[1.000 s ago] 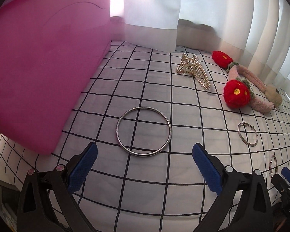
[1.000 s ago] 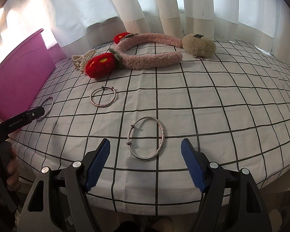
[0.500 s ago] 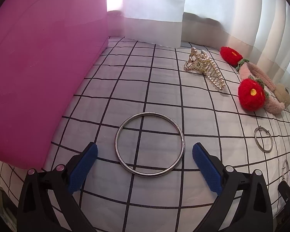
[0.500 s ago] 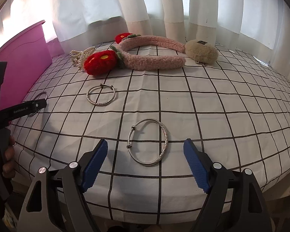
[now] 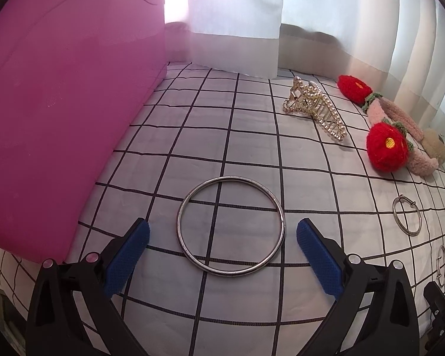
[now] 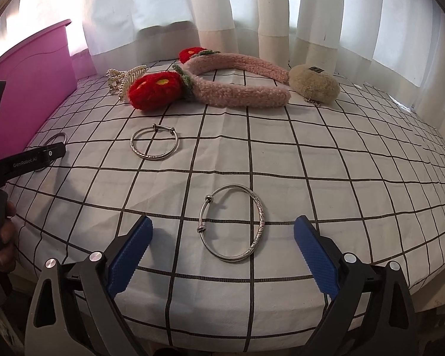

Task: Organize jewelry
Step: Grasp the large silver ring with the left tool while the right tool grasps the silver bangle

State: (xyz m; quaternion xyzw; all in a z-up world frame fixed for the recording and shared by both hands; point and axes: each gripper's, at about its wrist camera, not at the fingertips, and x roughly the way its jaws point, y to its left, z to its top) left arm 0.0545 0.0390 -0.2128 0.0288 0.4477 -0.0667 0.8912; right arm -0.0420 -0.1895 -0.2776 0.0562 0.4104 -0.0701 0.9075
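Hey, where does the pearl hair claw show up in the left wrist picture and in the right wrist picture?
Left wrist view: the pearl hair claw lies upper right of centre on the checked cloth, left of the red flowers.
Right wrist view: the pearl hair claw lies upper left, partly hidden behind the nearer red flower, right of the pink box.
Shared landmark: the pink headband's nearer red flower, right beside the claw in both.
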